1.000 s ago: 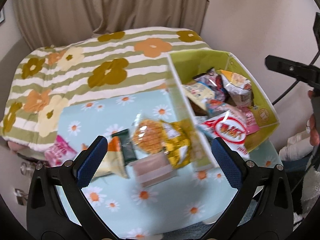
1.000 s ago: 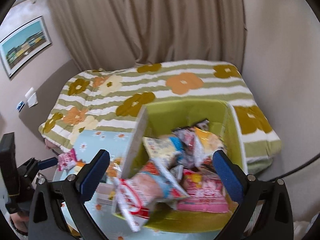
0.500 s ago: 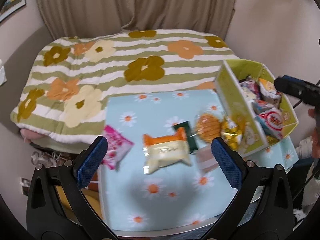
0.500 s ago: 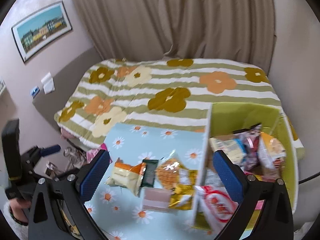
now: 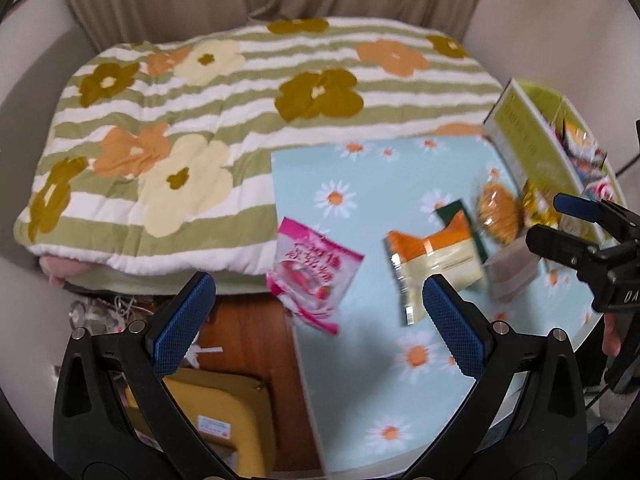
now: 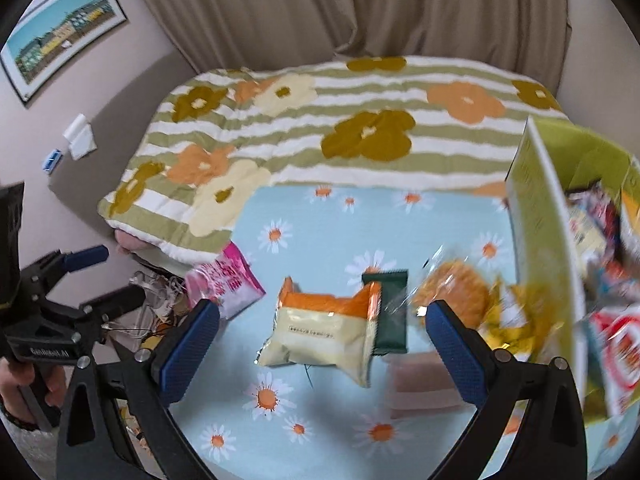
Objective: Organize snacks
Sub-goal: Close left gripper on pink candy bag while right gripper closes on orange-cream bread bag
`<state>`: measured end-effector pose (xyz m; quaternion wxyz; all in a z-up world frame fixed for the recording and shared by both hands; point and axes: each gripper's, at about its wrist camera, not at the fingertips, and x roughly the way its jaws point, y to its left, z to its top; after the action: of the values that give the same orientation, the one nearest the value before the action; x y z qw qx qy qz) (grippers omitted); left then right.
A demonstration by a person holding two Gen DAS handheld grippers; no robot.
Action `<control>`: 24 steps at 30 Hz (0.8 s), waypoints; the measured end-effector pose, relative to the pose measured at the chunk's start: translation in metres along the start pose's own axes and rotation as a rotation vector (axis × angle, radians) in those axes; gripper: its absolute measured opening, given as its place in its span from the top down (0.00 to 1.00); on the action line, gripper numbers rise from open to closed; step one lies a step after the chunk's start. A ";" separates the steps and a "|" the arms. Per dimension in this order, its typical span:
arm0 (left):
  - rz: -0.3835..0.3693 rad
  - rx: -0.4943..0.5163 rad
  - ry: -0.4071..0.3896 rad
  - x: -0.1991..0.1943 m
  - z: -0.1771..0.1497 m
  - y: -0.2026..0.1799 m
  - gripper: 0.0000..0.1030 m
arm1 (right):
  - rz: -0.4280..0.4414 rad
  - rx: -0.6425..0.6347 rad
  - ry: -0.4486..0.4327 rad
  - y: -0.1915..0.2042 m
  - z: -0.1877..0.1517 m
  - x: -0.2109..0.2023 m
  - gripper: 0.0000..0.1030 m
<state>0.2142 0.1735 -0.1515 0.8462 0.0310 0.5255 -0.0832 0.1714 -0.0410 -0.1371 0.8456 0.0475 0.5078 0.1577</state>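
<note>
Loose snacks lie on a blue daisy-print table (image 6: 320, 216): a pink strawberry packet (image 5: 314, 274) (image 6: 228, 284) overhanging the left edge, an orange-and-cream packet (image 5: 434, 258) (image 6: 324, 328), a dark green packet (image 6: 390, 316), a round waffle in clear wrap (image 6: 452, 296), and a pale pink bar (image 6: 420, 384). A green box (image 6: 544, 240) (image 5: 532, 148) at the right holds several snack bags. My left gripper (image 5: 318, 324) is open and empty, near the pink packet. My right gripper (image 6: 322, 346) is open and empty, over the orange-and-cream packet.
A bed with a striped flowered quilt (image 5: 224, 120) lies behind the table. A yellow cushion (image 5: 224, 420) and wooden floor (image 5: 248, 344) lie below the table's left edge. Curtains (image 6: 340, 8) and a framed picture (image 6: 60, 36) are on the walls.
Both grippers have swung left, away from the green box. The left one now looks at the table's left edge and the pink packet; the right one at the loose snacks.
</note>
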 end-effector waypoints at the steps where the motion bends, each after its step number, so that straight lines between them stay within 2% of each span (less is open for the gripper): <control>1: -0.007 0.015 0.012 0.009 0.000 0.002 0.00 | -0.010 0.012 0.007 0.002 -0.005 0.008 0.00; 8: -0.058 0.166 0.128 0.084 0.003 0.008 0.00 | -0.072 0.080 0.048 0.008 -0.025 0.048 0.00; 12: -0.081 0.207 0.176 0.115 0.003 0.008 0.00 | -0.111 0.088 0.070 0.013 -0.028 0.068 0.00; 17: -0.095 0.218 0.209 0.137 0.004 0.009 0.00 | -0.173 0.063 0.065 0.017 -0.028 0.084 0.00; 24: -0.099 0.243 0.239 0.160 0.000 0.006 0.00 | -0.180 0.079 0.070 0.015 -0.030 0.102 0.00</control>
<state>0.2849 0.1624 -0.2951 0.7624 0.1166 0.6095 -0.1834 0.1859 0.0028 -0.2339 0.8354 0.0294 0.5452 0.0627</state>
